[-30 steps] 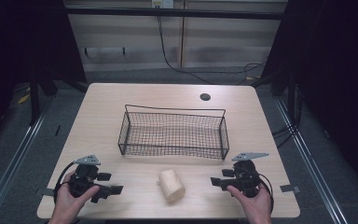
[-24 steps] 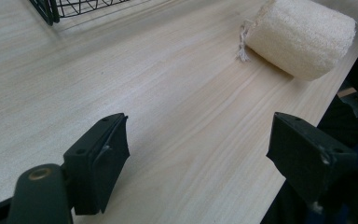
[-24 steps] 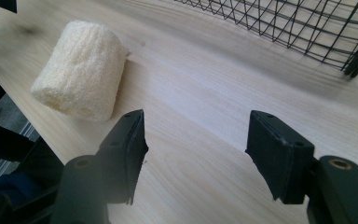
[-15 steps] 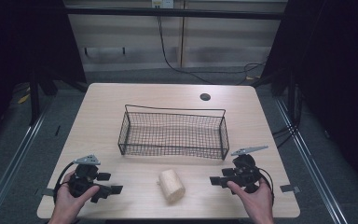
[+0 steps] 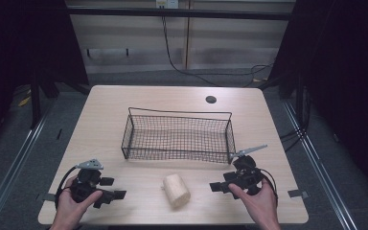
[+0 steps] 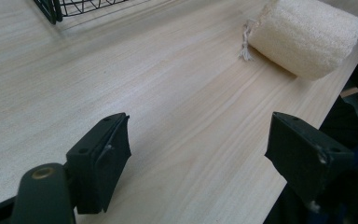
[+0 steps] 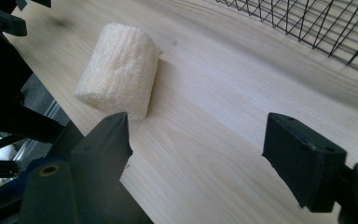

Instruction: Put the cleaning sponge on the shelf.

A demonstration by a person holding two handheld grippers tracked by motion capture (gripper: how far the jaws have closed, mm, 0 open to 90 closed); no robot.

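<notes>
1. Writing cannot be read on anything.
2. Loofah roll [image 5: 176,190] lies on the table [image 5: 148,103] near its front edge, between both grippers, just in front of the wire basket [image 5: 177,136].
3. Left gripper [image 6: 198,161]: jaws wide apart, holding nothing; its view shows a frayed string at the roll's end.
4. Right gripper [image 7: 198,161]: jaws wide apart, empty; a round dark spot [image 5: 211,99] near the table's far edge shows from above.

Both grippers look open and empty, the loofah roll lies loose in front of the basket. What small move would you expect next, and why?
Probably the right gripper eases toward the loofah roll to bracket it. Its jaws stand wide apart with nothing between them, and the roll lies just ahead of them on the table, outside the wire basket. The left gripper is open too, but sits farther off.
</notes>
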